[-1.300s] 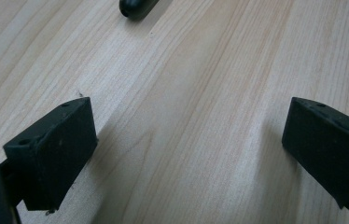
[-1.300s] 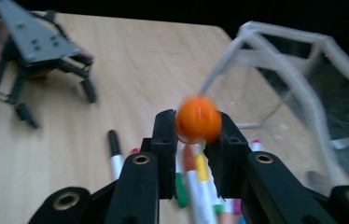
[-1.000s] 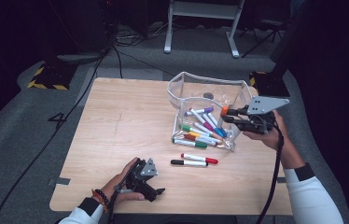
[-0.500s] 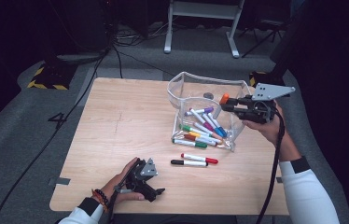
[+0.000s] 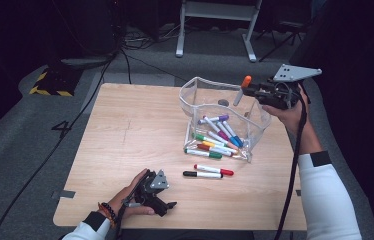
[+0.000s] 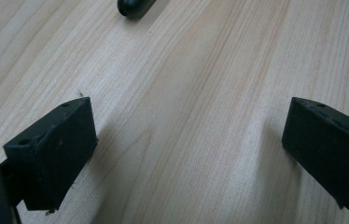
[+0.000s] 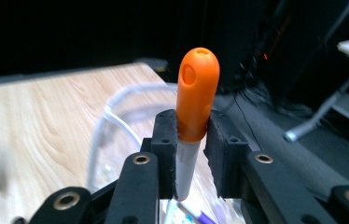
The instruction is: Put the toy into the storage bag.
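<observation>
My right gripper [image 5: 249, 93] is clamped on a white marker with an orange cap [image 7: 194, 105], held above the clear plastic tub [image 5: 255, 131], cap up, barrel slanting down. Inside the tub lie several coloured markers [image 5: 217, 135]. My left gripper [image 6: 186, 140] rests on the wooden table [image 5: 130, 125], jaws wide and empty.

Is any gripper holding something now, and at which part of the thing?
The right gripper holds an orange-capped white marker at the cap's lower end. The left gripper is open, holding nothing.
</observation>
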A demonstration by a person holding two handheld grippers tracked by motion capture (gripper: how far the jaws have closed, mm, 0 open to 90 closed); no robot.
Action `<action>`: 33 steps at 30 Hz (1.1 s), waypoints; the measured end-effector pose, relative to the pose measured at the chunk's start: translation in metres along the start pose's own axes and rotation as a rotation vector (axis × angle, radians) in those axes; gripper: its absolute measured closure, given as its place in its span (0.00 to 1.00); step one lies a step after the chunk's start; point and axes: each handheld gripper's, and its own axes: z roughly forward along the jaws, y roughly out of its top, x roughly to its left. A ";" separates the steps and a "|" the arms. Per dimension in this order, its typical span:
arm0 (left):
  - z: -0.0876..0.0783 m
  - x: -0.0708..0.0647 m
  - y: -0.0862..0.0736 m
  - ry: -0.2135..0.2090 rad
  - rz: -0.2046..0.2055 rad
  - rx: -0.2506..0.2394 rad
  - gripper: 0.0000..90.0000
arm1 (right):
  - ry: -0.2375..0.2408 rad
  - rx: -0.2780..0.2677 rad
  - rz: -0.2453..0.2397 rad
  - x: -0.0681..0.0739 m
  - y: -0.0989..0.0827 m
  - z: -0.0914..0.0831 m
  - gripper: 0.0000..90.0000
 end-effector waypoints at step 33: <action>0.000 0.000 0.000 0.000 0.000 0.000 0.04 | 0.119 0.529 0.041 -0.005 -0.047 0.075 0.72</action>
